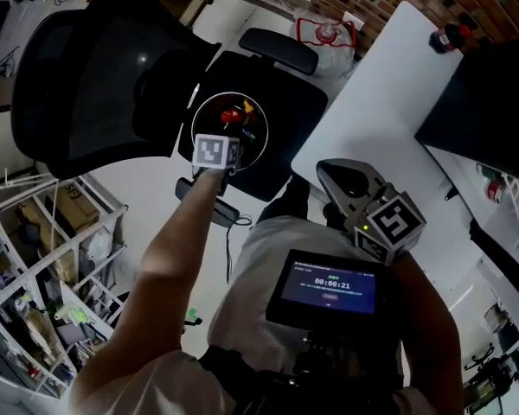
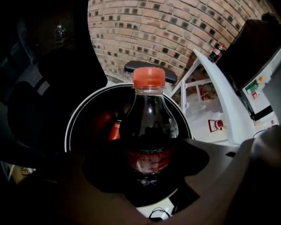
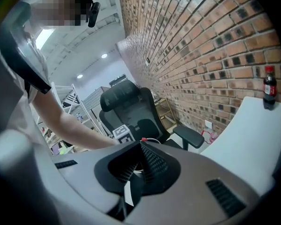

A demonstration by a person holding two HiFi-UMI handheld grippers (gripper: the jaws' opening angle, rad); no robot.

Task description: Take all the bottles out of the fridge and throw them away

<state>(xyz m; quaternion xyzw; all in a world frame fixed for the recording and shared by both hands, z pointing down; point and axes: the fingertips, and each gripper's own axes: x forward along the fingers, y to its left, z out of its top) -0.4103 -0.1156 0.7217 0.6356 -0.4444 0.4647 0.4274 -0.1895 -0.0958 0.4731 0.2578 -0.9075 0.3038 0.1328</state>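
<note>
Brickwork (image 2: pixel 168 27), bin (image 2: pixel 67 134) of bottles (image 2: pixel 114 130), cola bottle (image 2: pixel 150 135) held

White table (image 1: pixel 389 93) — dark bottle (image 1: pixel 450 37) at far corner.

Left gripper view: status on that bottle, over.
Left gripper shut on cola bottle, above the bin on the chair. Right gripper shut, empty. Second bottle on white table. Bin mouth unobstructed.
</note>
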